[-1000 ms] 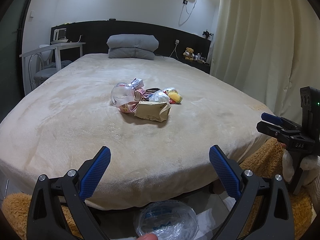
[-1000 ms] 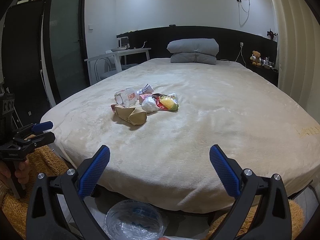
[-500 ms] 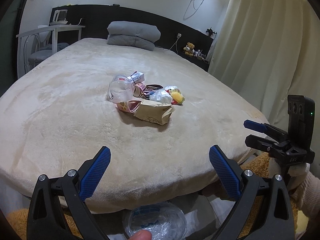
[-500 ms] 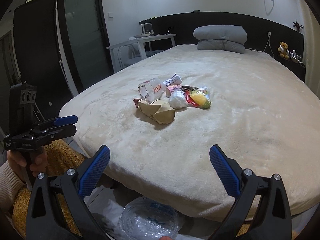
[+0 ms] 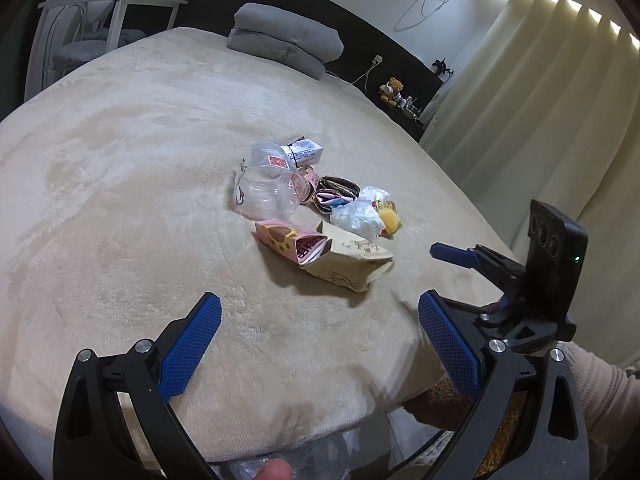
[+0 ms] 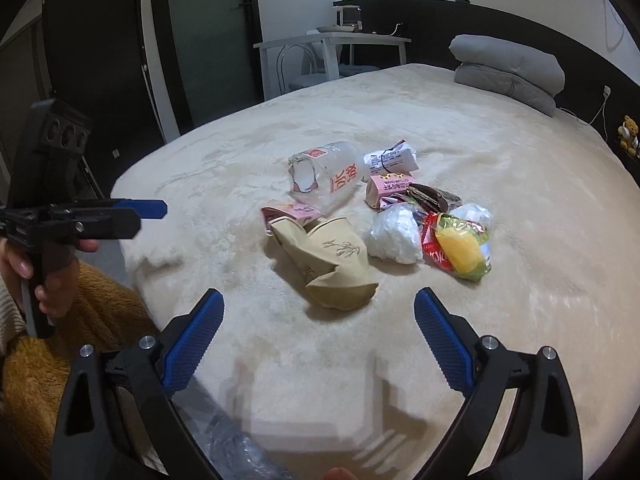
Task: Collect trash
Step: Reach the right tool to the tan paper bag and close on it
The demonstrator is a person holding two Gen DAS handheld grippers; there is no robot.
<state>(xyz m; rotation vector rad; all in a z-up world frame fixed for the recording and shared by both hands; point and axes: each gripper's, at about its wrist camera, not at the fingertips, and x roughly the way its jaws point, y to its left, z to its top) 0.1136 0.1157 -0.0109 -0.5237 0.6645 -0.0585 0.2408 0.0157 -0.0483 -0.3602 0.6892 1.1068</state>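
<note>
A heap of trash lies on the beige bed [image 5: 120, 208]: a brown paper bag [image 6: 332, 264] [image 5: 350, 256] nearest me, a clear plastic bottle [image 6: 324, 178] [image 5: 270, 188], a pink carton [image 5: 290, 240], a white crumpled wad [image 6: 394, 234] and a yellow snack wrapper [image 6: 460, 250]. My right gripper [image 6: 318, 328] hovers over the bed edge just short of the paper bag; its jaws are wide and closing a little, with nothing between them. My left gripper [image 5: 320, 332] is open and empty, farther from the heap. Each gripper shows in the other's view.
A grey folded pillow [image 5: 286, 40] lies at the headboard. A white desk with a chair [image 6: 332, 56] stands left of the bed, curtains [image 5: 532, 100] right. A clear plastic bag [image 6: 236, 452] hangs below the grippers. An ochre rug [image 6: 60, 344] covers the floor.
Both grippers have moved in over the bed edge toward the trash heap, which now looks larger and closer. Both views have tilted and rolled.
</note>
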